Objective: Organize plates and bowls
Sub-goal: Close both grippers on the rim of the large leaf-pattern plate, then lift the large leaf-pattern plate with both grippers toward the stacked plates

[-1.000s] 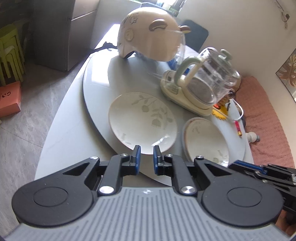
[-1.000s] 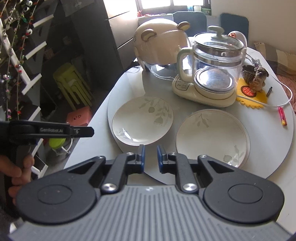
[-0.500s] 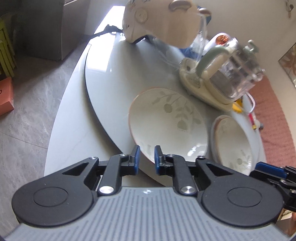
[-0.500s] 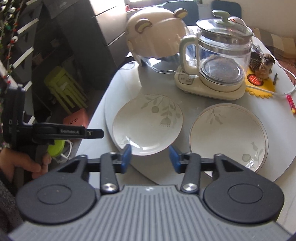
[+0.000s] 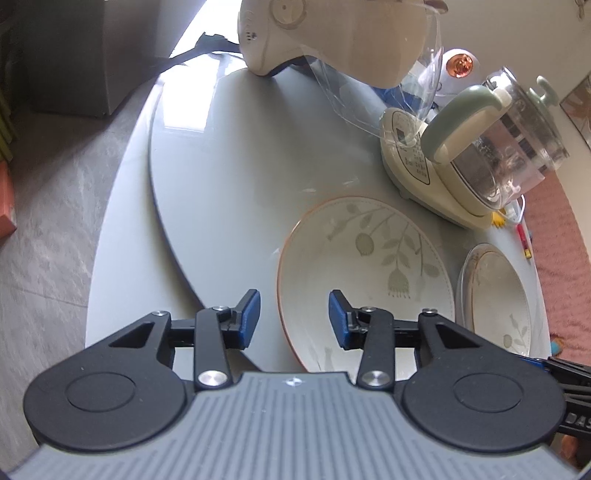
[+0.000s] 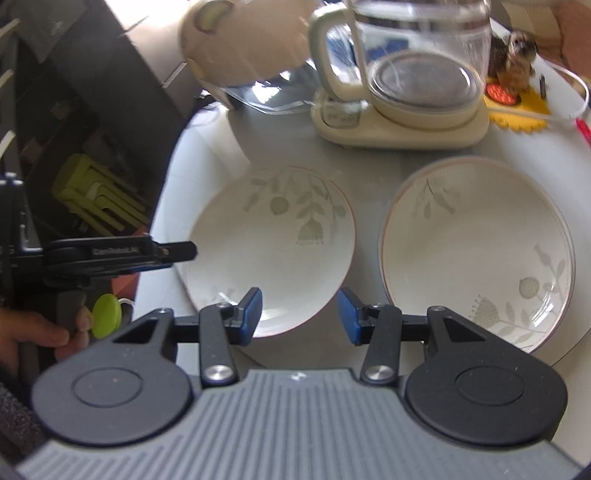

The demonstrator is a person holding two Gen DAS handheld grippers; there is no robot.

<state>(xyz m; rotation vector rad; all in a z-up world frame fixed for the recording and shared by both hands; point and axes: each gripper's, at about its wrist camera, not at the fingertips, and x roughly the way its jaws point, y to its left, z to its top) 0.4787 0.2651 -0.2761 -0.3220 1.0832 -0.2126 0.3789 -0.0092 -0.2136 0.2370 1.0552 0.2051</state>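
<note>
Risk lies at the rim: my left claw [image 5: 293, 319], jaws just opened and empty, straddles the near edge of the left plate [image 5: 365, 273] flat on the tabletop [image 5: 229, 155], and a shallow bite could skid it into the right plate [image 5: 496, 295].

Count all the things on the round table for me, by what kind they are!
Plates: 2, left plate and right plate
Glass kettle on its base: 1
Cream helmet: 1
Yellow sunflower mat: 1
Small animal figurine: 1
Total: 6
</note>
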